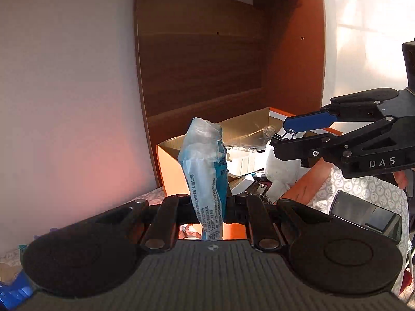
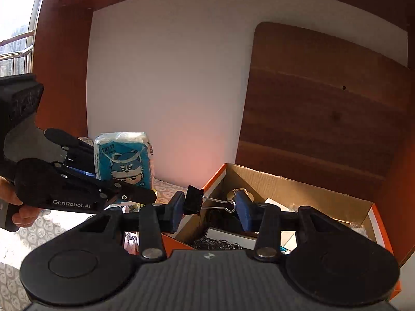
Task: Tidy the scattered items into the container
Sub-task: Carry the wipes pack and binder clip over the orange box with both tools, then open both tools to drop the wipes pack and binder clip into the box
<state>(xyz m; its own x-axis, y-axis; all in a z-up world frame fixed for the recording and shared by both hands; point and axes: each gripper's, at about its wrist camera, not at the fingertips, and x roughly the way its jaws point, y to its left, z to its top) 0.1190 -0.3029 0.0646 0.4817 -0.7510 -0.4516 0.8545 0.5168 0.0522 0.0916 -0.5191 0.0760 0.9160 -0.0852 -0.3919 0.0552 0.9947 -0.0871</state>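
A home room: a patterned bedspread (image 2: 39, 230), a wooden board (image 1: 202, 59) against a white wall (image 2: 168, 90), a window (image 2: 15, 26).

A crumpled blue packet (image 1: 207, 178) printed with a cartoon face stands upright, lifted at nine o'clock of the open orange cardboard box (image 2: 373, 215). A black binder clip (image 2: 193, 200) hangs level over the box's near corner, wire handles toward three o'clock.

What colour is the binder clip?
Black with silver wire handles, clearest in the right wrist view.

Both tongs (image 1: 211, 204) (image 2: 211, 207) clamped, held side by side.
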